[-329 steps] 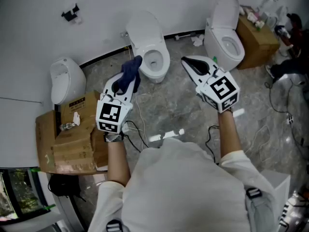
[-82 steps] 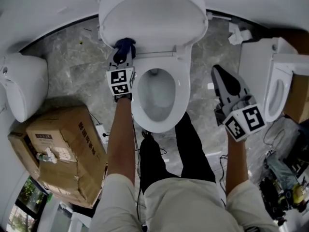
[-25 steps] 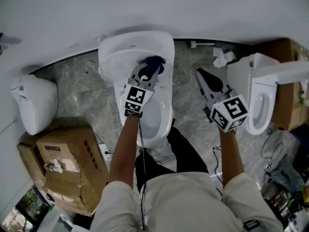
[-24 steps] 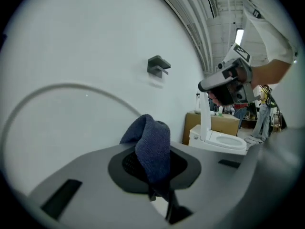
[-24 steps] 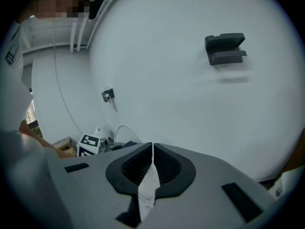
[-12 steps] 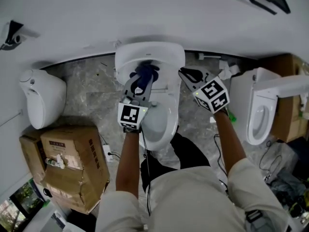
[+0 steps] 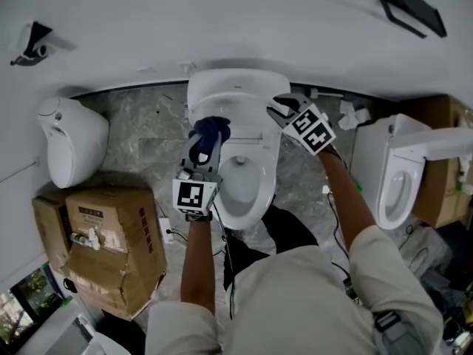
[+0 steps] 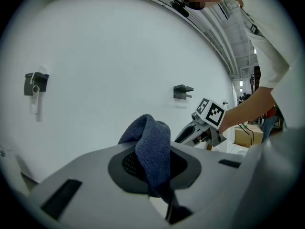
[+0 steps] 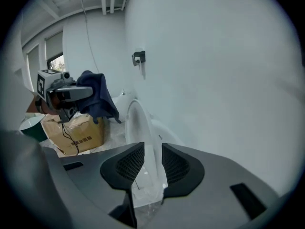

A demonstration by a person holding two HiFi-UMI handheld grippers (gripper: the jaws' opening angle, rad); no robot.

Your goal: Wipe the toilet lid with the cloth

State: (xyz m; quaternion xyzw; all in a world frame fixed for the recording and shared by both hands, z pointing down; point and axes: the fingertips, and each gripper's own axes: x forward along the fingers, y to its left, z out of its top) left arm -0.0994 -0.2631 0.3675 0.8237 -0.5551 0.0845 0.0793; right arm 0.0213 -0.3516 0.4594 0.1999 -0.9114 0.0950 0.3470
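Nearest the camera, a creased cardboard carton [image 7: 111,246] stands on the near left part of the floor [image 7: 148,143], which is grey, marbled stone with a thin cable trailing over it beside the carton. The toilet [image 7: 256,194] stands at the middle of the floor's far edge, its bowl open and its back against the wall. The left tongs [image 7: 201,145] are held above the left side of the bowl rim and are clenched on the cloth [image 7: 211,128], a dark blue towelling rag that is bunched and folded over the tips. The cloth is clear of the porcelain in the left gripper view, with only wall behind it. The right tongs [image 7: 279,109] are at the toilet's right rear. Their jaws have just been opening and stand apart, with the edge of the upright toilet lid [image 9: 135,120] in the gap between them; whether either pad touches it cannot be told. A white urinal-shaped fixture [image 7: 70,150] sits along the floor's left edge, and a second toilet [image 7: 395,172] on the right. Crumpled paper [image 7: 353,115] lies at the far edge between the two toilets. The wall [image 7: 222,21] behind is plain white and carries two dark brackets [image 7: 410,6].
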